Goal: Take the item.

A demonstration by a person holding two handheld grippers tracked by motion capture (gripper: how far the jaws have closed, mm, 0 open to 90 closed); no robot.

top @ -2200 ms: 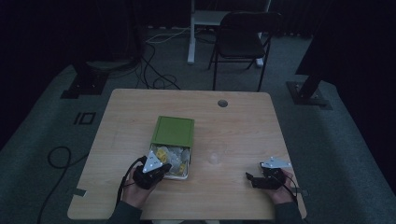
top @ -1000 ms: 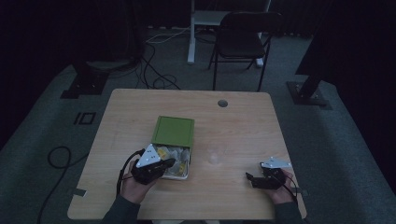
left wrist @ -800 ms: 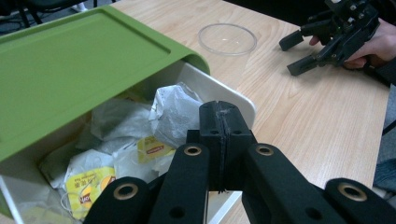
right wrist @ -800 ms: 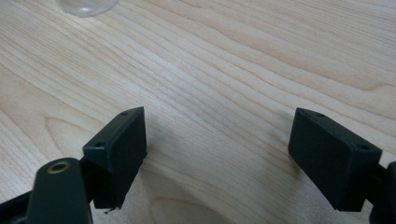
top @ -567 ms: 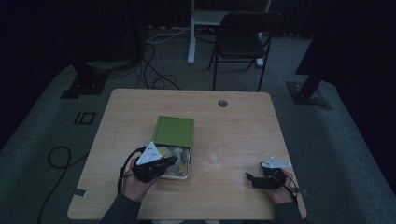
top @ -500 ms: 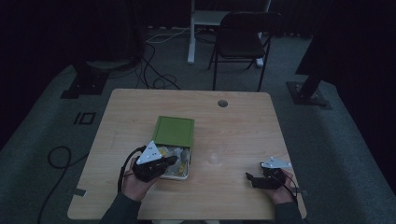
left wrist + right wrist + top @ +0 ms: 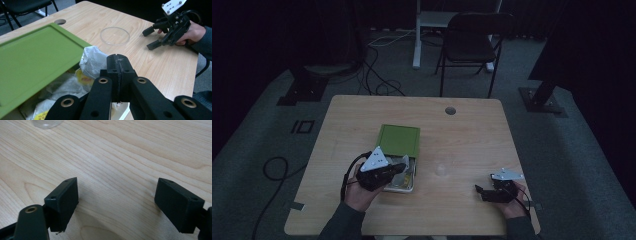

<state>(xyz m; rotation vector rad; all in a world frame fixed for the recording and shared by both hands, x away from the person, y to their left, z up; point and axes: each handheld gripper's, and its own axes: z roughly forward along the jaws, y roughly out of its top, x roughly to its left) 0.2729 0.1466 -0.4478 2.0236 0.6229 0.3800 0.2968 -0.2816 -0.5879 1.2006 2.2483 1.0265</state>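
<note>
Grippers are both in the person's hands at the near edge of a wooden table (image 7: 362,120). Left gripper (image 7: 398,169) sits over the open end of a metal tray (image 7: 404,188) near the table's middle; in the left gripper view (image 7: 118,65) its two black jaws are pressed flat together with nothing visible between the pads. Directly beyond and below those closed tips lies a crumpled white packet (image 7: 93,61), one of several wrappers in the tray (some carry yellow print, too blurred to read). A green lid (image 7: 399,140) covers the far part of the tray and leaves the near part exposed; in the left gripper view (image 7: 35,57) it appears tilted over the wrappers. Whether the closed tips touch the white packet cannot be told. A clear round dish (image 7: 442,169) rests on the bare wood between the tray and the right gripper (image 7: 482,192), apart from both. Right gripper rests low at the table's near right; its own view (image 7: 116,202) shows the jaws spread wide over bare wood grain, holding nothing, with the dish's edge (image 7: 46,123) at the top of that view.
</note>
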